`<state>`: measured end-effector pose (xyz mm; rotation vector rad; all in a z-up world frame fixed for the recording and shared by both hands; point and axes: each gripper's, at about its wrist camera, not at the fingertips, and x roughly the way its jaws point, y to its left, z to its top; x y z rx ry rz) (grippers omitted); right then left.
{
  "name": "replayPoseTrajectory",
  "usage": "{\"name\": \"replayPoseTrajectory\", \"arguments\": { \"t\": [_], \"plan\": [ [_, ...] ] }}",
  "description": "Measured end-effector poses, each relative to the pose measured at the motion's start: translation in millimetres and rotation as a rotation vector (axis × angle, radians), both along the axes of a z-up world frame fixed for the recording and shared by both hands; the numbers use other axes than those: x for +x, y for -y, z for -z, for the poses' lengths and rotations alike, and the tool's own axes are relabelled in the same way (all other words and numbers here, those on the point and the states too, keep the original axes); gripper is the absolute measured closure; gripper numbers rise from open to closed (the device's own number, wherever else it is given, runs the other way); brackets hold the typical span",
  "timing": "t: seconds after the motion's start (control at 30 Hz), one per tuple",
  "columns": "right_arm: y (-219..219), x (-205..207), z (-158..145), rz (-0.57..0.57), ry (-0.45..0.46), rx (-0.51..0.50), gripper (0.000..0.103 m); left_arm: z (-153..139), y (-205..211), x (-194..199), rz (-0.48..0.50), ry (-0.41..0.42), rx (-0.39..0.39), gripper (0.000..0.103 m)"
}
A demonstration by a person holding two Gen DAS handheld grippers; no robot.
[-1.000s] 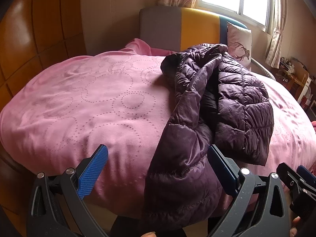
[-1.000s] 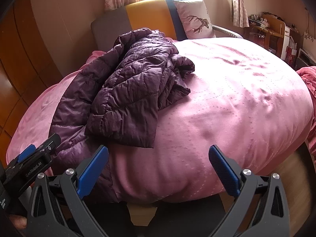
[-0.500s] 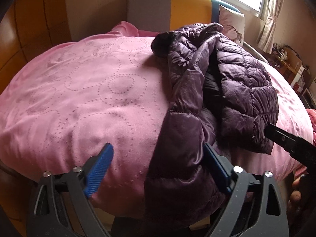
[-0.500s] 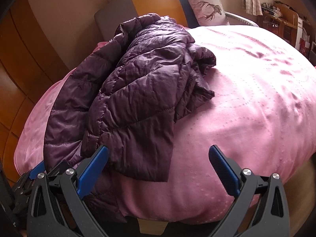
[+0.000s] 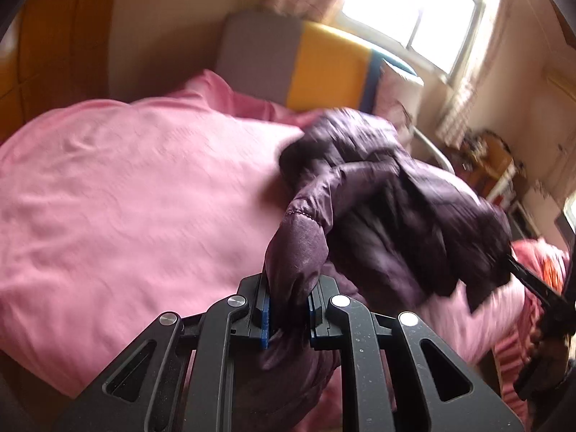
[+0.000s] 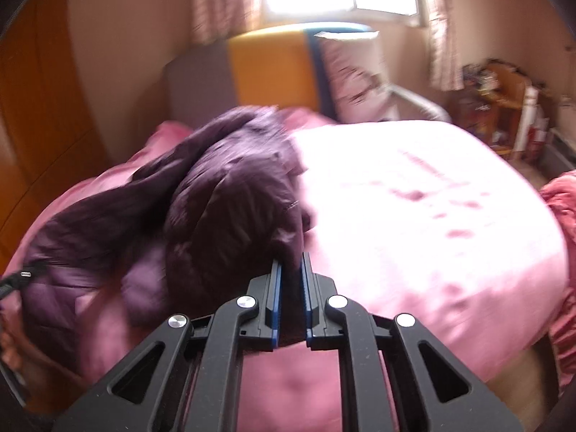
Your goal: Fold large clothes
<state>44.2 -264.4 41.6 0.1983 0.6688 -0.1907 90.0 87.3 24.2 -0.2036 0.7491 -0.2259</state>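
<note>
Two tools, each clenched on the one purple quilted jacket [image 5: 388,212]. The left tool [image 5: 288,315] pinches a bunched fold at the jacket's near edge; the right tool [image 6: 289,297] grips another edge. The jacket is heaped on the pink bed [image 5: 126,198], its near part lifted. Behind stand one headboard [image 6: 259,68] and one pillow [image 6: 354,79]. Motion blur hides the jacket's seams and shape.

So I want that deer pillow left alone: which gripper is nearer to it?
Right, I think. The right gripper grips the jacket on the pillow's side; the left gripper grips the far side.
</note>
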Motion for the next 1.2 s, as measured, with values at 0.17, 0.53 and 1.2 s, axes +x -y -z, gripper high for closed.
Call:
{"name": "replayPoseTrajectory", "arguments": {
  "t": [0.17, 0.53, 1.2],
  "plan": [
    [83, 35, 0, 0.245, -0.019, -0.080, 0.098, -30, -66, 51, -0.189, 0.047, 0.020, 0.091],
    [183, 99, 12, 0.463, -0.165, -0.173, 0.085, -32, -148, 146, -0.506, -0.092, 0.148, 0.080],
    [-113, 98, 15, -0.486, -0.163, 0.076, 0.035, -13, -69, 47, -0.266, 0.079, 0.050, 0.022]
  ]
}}
